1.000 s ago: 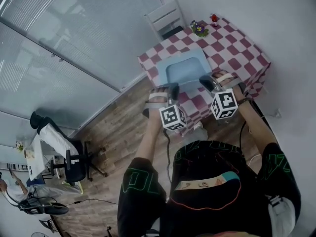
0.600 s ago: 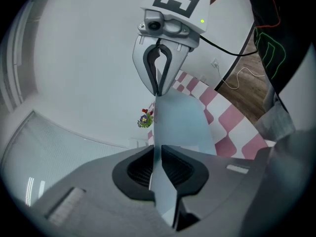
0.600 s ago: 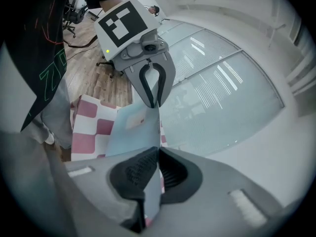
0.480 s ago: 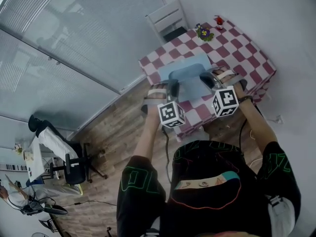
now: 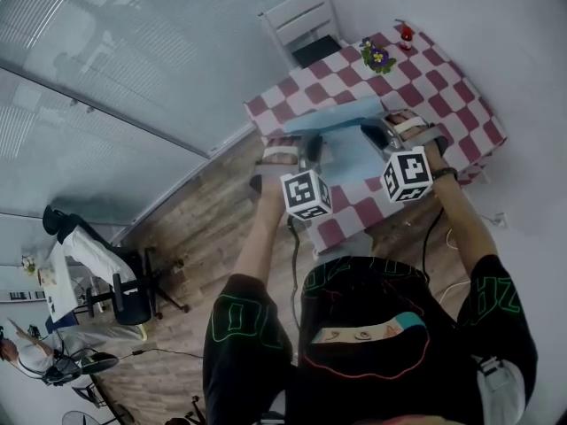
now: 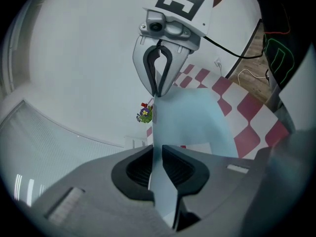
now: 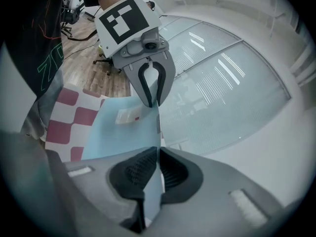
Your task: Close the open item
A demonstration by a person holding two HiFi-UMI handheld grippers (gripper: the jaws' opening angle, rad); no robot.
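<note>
Pale blue cover (image 5: 341, 120) is raised off its lower panel (image 5: 354, 159), and both tongs are on its free edge. The whole thing sits on the checked worktop (image 5: 447, 91), right by the edge nearest the person.

The left tongs (image 6: 157, 168) have the thin sheet between the pads and are pressing on it, but those jaws have just been opening, so that pinch is loosening. The right tongs (image 7: 158, 169) are clenched hard on the same edge, further along.

So here's the danger. If the left side lets go while the cover is up in the air, the sheet hangs from the right tongs alone. It looks thin and floppy, so it could twist, buckle or slap down crooked instead of folding flat.

Second worry: the two hands must come down together. If one leads, the cover skews and won't line up with the panel beneath.

Third: it looks light and it lies close to the worktop's edge. Any pull toward the person rather than a clean swing down could drag it off onto the floor.

The flower pot (image 5: 378, 57) is well apart at the far end, so there's no trouble there.
</note>
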